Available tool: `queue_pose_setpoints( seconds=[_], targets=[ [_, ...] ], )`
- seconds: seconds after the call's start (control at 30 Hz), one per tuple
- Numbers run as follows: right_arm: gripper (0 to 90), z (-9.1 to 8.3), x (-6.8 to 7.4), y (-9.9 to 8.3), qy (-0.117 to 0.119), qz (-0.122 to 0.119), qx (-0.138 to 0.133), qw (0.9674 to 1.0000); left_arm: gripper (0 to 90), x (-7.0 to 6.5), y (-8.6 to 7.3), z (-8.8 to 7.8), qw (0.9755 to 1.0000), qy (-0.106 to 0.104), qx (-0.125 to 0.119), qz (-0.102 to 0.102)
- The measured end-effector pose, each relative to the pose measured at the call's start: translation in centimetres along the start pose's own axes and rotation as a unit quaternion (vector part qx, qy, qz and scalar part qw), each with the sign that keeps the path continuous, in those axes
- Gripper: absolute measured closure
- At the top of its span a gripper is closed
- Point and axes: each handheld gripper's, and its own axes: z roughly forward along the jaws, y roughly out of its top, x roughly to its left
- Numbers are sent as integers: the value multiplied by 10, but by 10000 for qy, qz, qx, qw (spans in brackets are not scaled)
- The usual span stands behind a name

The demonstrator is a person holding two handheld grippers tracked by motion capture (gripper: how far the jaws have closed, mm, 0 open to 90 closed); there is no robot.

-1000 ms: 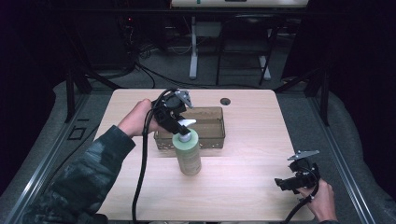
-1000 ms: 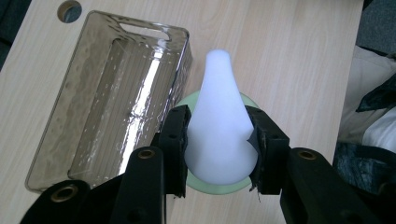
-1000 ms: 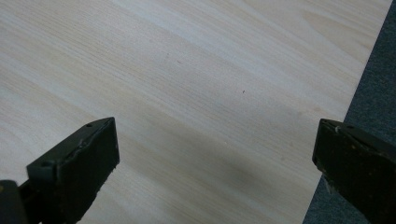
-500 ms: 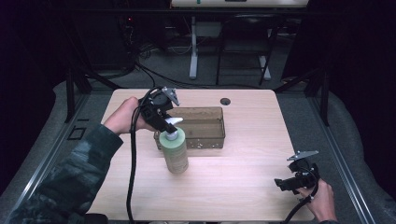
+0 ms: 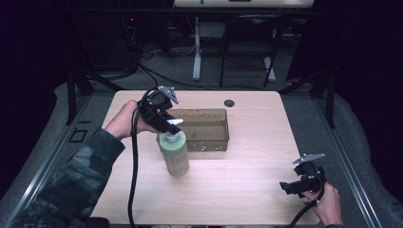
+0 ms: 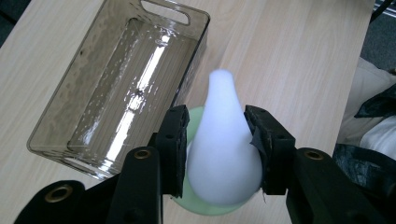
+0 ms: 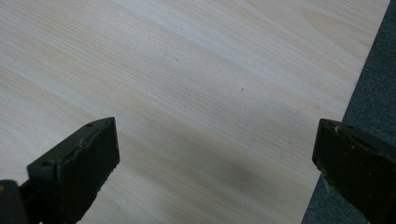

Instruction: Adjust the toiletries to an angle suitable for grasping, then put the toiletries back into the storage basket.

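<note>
Since the earlier frames the green bottle [image 5: 174, 154] has travelled leftward across the tabletop [image 5: 247, 180], carried by the left hand-held gripper [image 5: 167, 124], and it now stands upright just in front of the near left corner of the clear bin [image 5: 209, 142], outside it and seemingly set down. From where I stand the shift looks all but finished, with only the letting go left: the left hand-held gripper's jaws sit close against both sides of the white pump top [image 6: 223, 144], pinching it, having just eased a touch. Meanwhile the right hand-held gripper [image 5: 298, 184] waits near the tabletop's right front corner, spread wide, holding nothing
</note>
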Motion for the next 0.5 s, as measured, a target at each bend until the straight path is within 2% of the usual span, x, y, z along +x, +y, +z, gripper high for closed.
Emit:
queue_pose_setpoints(
  seconds=[0.5],
  targets=[
    [1,-1,0,-1,-28,-13,-30,10000,630,-5,-1,3,9998,137,41,-129]
  ],
)
